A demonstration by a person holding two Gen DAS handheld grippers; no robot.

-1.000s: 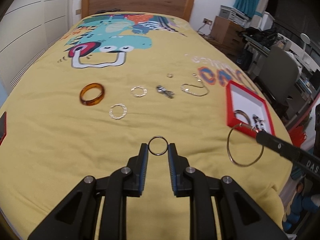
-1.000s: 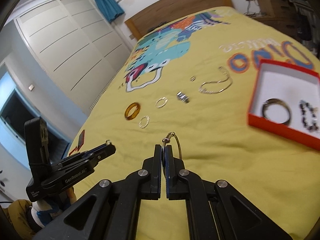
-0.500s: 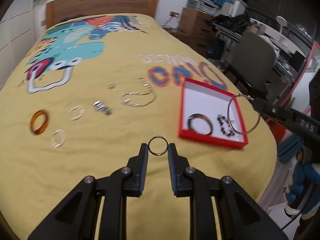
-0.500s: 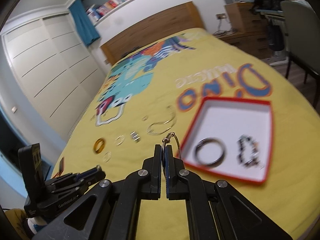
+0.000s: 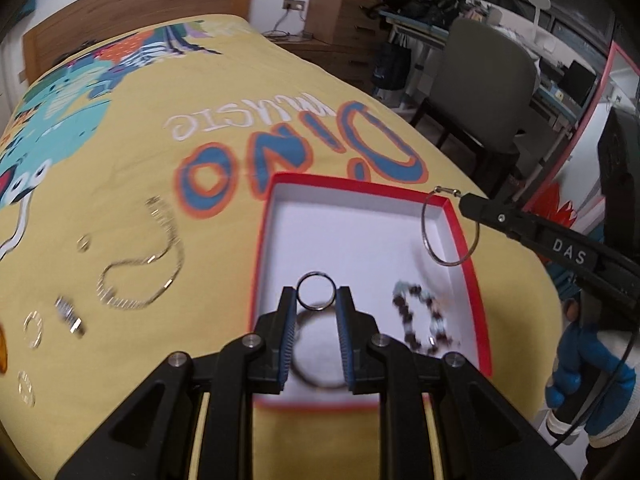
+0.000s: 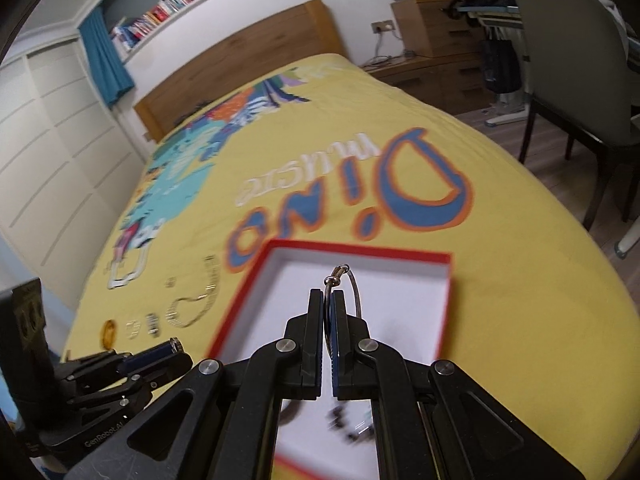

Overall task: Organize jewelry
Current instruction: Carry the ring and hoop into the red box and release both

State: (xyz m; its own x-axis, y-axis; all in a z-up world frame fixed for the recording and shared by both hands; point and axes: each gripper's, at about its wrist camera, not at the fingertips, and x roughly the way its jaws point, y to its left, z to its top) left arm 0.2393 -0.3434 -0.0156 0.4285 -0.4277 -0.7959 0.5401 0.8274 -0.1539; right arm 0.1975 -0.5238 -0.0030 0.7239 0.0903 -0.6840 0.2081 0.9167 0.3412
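A: Left wrist view, left to right: loose pieces at the left edge, a silver chain [image 5: 140, 268] left of centre on the yellow bedspread [image 5: 120, 152], then the red box [image 5: 468, 264] at centre.

B: Left gripper [image 5: 317, 300]?

A: Bottom centre, over the box. Jaws a little apart, pinching a small dark ring [image 5: 316, 291]. A beaded bracelet [image 5: 420, 320] lies inside the box, lower right; a metal bangle shows blurred between the fingers.

B: Right wrist view?

A: Amber ring [image 6: 108, 334] at lower left, only a sliver in the other view. Right gripper [image 6: 329, 300] at centre, over the box, jaws closed on a thin wire hoop [image 6: 350, 288]. Only the left view shows the whole hoop, hanging at the box's right wall.
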